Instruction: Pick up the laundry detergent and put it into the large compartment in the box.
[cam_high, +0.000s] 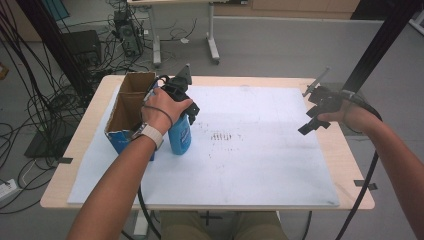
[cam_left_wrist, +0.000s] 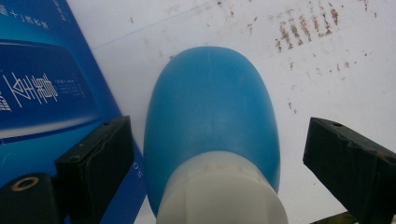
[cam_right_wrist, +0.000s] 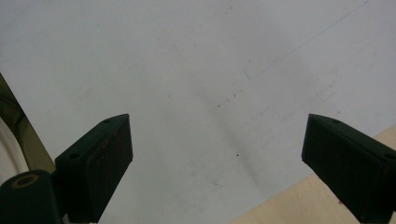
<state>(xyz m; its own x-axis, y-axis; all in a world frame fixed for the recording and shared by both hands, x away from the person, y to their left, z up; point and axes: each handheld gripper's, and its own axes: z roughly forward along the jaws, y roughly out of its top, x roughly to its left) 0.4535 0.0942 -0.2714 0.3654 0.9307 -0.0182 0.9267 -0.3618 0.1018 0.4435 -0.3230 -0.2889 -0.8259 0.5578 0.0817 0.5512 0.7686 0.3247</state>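
Blue bottle (cam_high: 180, 135): upright on the white sheet (cam_high: 260, 150) of the bench (cam_high: 345, 195), just right of the open cardboard box (cam_high: 131, 107). I judge it close to the box's printed wall, possibly touching; the left gripper view is too steep to settle that.
Cap: white, at the bottom of the left gripper view (cam_left_wrist: 222, 191), directly under the camera.
Left gripper (cam_high: 182, 97): your hand holds it over the bottle top, jaws spread wide, one on each side of the bottle's shoulder and clear of the plastic. Nothing is gripped.
Right gripper (cam_high: 315, 112): parked near the right edge of the bench, well apart from the bottle, jaws spread over bare sheet, holding nothing.
Step in hand (judgement): taking hold of the bottle, most likely to lift it into the box.
Centring: the bottle sits slightly nearer the box-side jaw. Shift a little toward the open side so both pads meet the plastic together; otherwise the first contact will push the bottle sideways.
Depth: come down past the cap onto the neck or upper shoulder. The dome is smooth and rounded, so a high pinch may squeeze it out.
Box-side clearance: keep that jaw from catching the box wall as you descend.
Closing: slow and even. The plastic likely flexes; stop once it is firm.
Lift: straight up first, high enough to clear the box rim, then across.
Right hand: leave it idle, or steady the box if it shifts.
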